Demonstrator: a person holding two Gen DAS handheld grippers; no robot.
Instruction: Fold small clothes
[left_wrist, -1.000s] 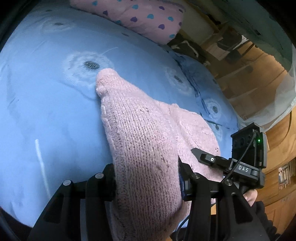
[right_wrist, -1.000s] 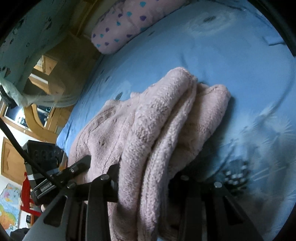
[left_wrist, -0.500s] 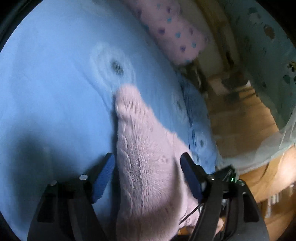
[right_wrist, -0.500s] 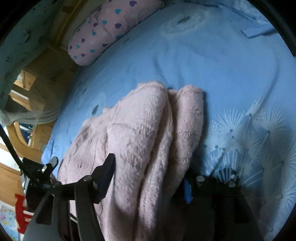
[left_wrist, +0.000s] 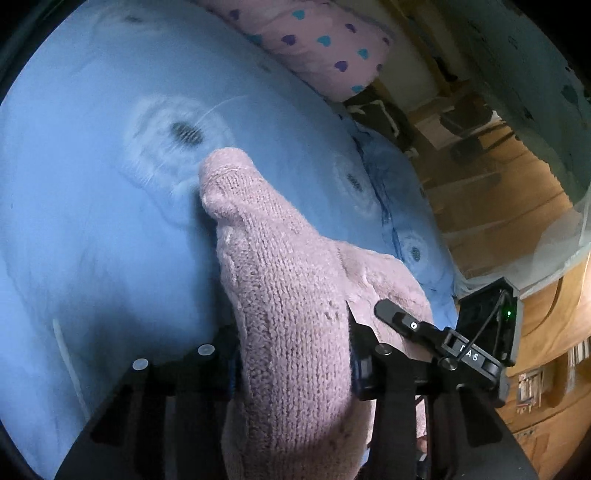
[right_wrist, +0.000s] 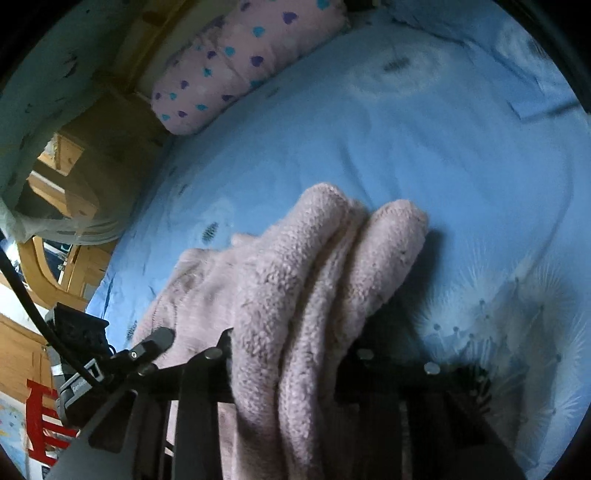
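A small pink knitted garment (left_wrist: 288, 314) lies on the blue bedsheet (left_wrist: 92, 221). My left gripper (left_wrist: 293, 354) is shut on one bunched end of it, and the fabric sticks forward past the fingers. My right gripper (right_wrist: 291, 362) is shut on the other end, a thick folded bundle of the pink garment (right_wrist: 303, 266) with two rounded folds pointing forward. The right gripper (left_wrist: 443, 350) shows at the right of the left wrist view; the left gripper (right_wrist: 110, 362) shows at the lower left of the right wrist view. The fingertips are hidden by fabric.
A pink pillow with coloured hearts (left_wrist: 317, 48) lies at the far edge of the bed, also in the right wrist view (right_wrist: 236, 70). Wooden furniture (left_wrist: 498, 192) stands beyond the bed's edge. The sheet carries printed dandelion patterns (right_wrist: 498, 332).
Both grippers opened about half a second ago and have closed on the pink garment again. The views have swung back near where they were a second ago.
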